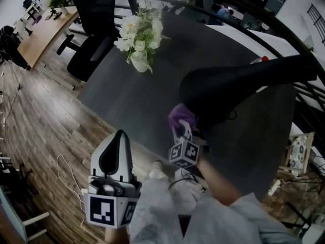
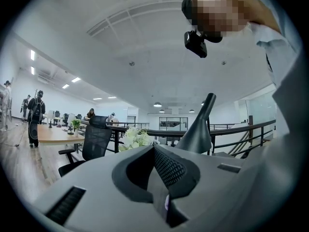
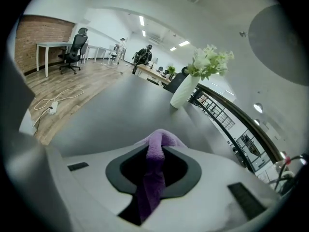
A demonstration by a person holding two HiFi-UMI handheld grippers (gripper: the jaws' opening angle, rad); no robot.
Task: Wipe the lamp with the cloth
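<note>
Dark grey table [image 1: 147, 103] fills the middle of your head view, with wood floor [image 1: 45, 131] to its left and a black office chair [image 1: 91, 19] at its far edge. On the table stands a pale vase of white flowers [image 1: 138, 39]. To the right of it the black lamp [image 1: 238, 83] stretches across, its broad shade toward you.

Your right gripper [image 1: 184, 131] reaches up from below, its marker cube [image 1: 184, 152] facing the camera. Its jaws are clamped on the purple cloth [image 1: 180, 116]. The cloth sits bunched right at the lower left edge of the lamp's shade; whether it presses on the shade cannot be told. In the right gripper view the cloth [image 3: 152, 187] runs down through the closed jaws, with the bare table [image 3: 111, 110] and the vase [image 3: 186, 88] beyond.

Your left gripper [image 1: 120, 136] is well apart from the lamp, low at the left over the floor. Its jaws are together with nothing between them. Its own view shows the lamp [image 2: 200, 129] rising past the closed tips, with the flowers [image 2: 135, 138] to the left of it.

A white cable [image 1: 63, 169] lies on the floor beside the left gripper.
</note>
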